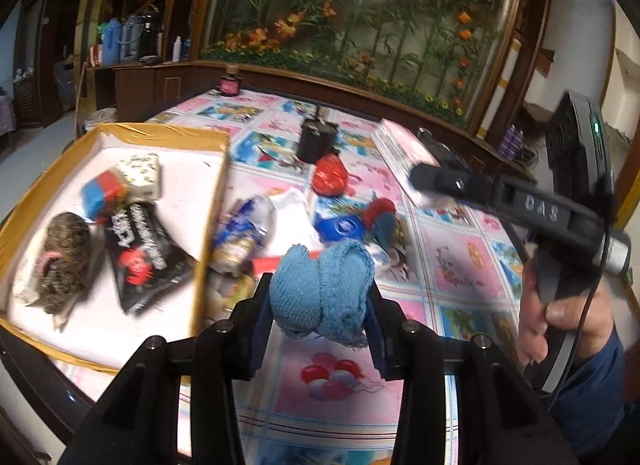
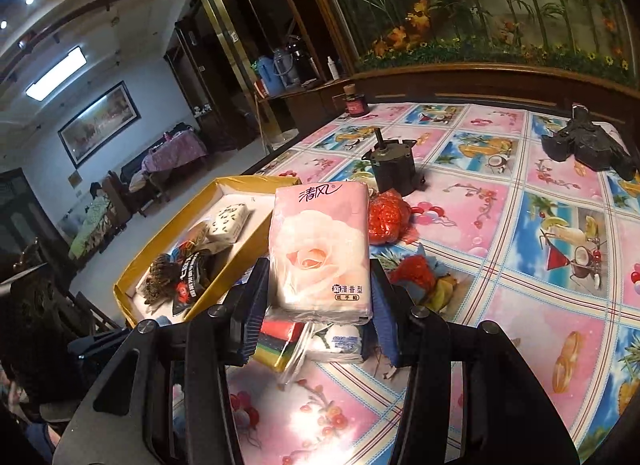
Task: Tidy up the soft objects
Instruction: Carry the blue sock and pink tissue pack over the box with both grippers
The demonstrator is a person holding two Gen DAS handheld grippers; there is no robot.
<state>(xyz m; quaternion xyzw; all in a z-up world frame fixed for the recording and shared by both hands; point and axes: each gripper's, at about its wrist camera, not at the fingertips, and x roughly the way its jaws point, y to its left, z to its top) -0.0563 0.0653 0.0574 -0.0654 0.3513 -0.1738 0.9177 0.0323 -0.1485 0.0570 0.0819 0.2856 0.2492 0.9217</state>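
The left tool [image 1: 318, 307] has its two pads pressed in on a bundle of blue knitted cloth [image 1: 320, 291], which it holds clear above the bench [image 1: 460, 265], a surface covered with a pink and blue patterned cloth. The right tool [image 2: 318, 305] is narrowed onto a pink pack of tissues [image 2: 320, 249] printed with a rose, gripping the lower part of the pack from both sides so that it stands upright between the fingers, lifted off the bench. In the left wrist view the right tool shows at the right edge, blurred, with a person's hand [image 1: 544, 317] in a blue sleeve wrapped around its handle. To the left of both tools sits a shallow tray [image 1: 216, 201] with yellow walls and a white floor. Inside it lie a black snack packet [image 1: 146, 257], a brownish bundle of fibres [image 1: 64, 261], a white tissue pack with dark specks [image 1: 140, 175] and a small red and blue block [image 1: 102, 193]. Just outside the tray's near wall a loose heap remains on the bench: a crumpled plastic wrapper [image 1: 244, 229], a blue pouch [image 1: 344, 227], a red bag [image 1: 330, 179] and a red and blue knitted piece [image 1: 382, 217]. Farther back stands a dark cylindrical motor [image 2: 390, 169], a dark jar [image 2: 356, 103] sits at the far edge, and a black gadget [image 2: 588, 143] lies at the far right.
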